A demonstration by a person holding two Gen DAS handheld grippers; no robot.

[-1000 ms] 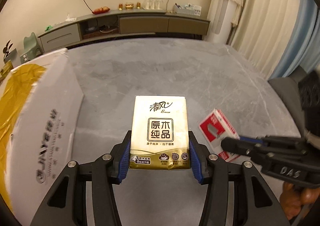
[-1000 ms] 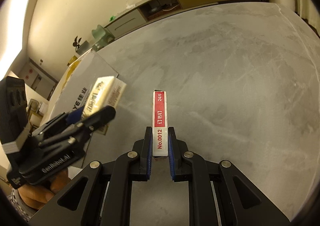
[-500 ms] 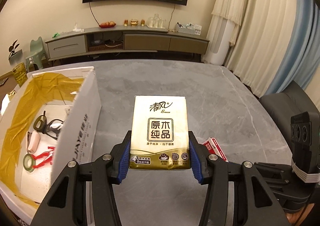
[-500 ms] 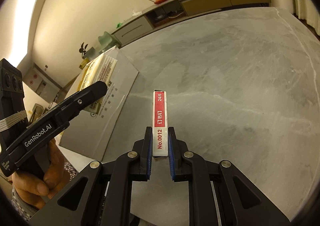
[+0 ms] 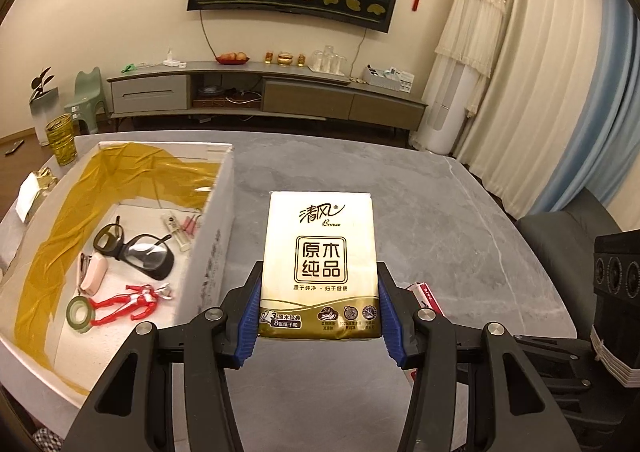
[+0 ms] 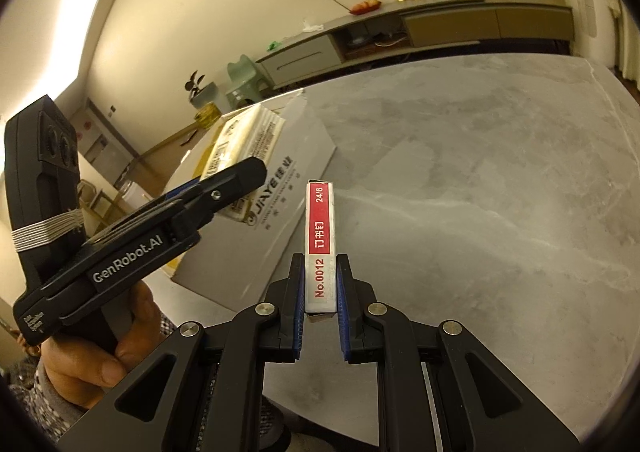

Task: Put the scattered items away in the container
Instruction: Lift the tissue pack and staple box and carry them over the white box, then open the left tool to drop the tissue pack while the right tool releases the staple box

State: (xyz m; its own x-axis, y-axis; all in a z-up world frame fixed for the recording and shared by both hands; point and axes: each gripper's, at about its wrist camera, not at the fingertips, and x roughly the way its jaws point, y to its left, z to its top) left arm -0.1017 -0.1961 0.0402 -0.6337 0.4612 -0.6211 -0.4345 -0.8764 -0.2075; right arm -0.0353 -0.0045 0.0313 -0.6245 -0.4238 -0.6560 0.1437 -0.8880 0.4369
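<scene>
Just beside the box [image 5: 208, 252] wall, left gripper [image 5: 319, 316] clamps tissue pack [image 5: 320, 252].

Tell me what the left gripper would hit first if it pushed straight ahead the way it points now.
Probably nothing close. The left gripper, shut on the tissue pack, points over bare grey tabletop; the white box lies off to its left. The path looks free to the table's far edge, though depth is uncertain.

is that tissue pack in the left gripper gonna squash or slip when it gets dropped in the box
The tissue pack probably gives a little: it's soft paper in film. The glossy wrap may slide, though ribbed fingers clamp its lower end. Flat and light, it should land without rolling.
</scene>
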